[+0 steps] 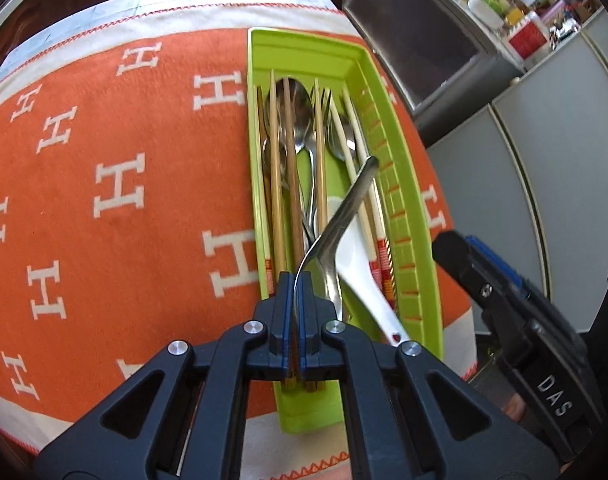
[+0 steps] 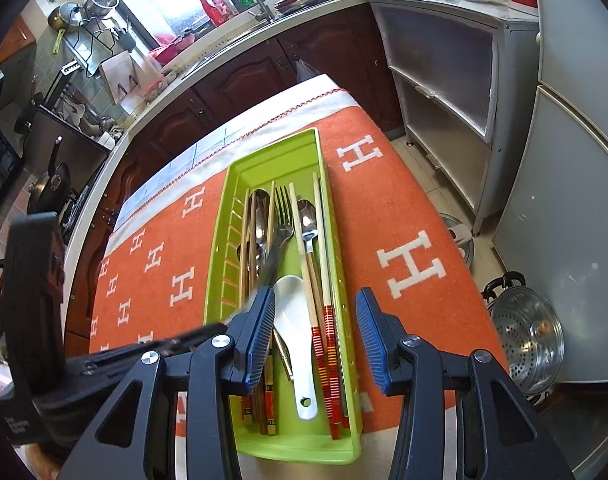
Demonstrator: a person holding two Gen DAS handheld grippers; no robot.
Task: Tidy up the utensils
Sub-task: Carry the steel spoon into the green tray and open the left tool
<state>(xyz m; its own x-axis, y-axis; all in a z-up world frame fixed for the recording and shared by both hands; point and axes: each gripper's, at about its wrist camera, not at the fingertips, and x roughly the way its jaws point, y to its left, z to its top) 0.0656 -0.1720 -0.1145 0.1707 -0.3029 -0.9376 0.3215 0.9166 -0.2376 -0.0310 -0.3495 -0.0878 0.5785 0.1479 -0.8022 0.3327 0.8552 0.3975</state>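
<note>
Most utensils are already laid in the green tray (image 1: 408, 184). A metal spoon (image 1: 344, 216) is clamped in the left gripper (image 1: 295, 280), its handle pointing toward one o'clock, not yet placed. The right gripper (image 2: 316, 320) is held partly open, empty.

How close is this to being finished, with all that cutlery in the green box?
Mostly done, it seems. The green tray already holds chopsticks, metal spoons, a fork and a white ceramic spoon. In hand: the left gripper is shut on a metal utensil held over the tray, still to be laid in. The right gripper hangs open and empty. No loose utensils show on the orange cloth.
</note>
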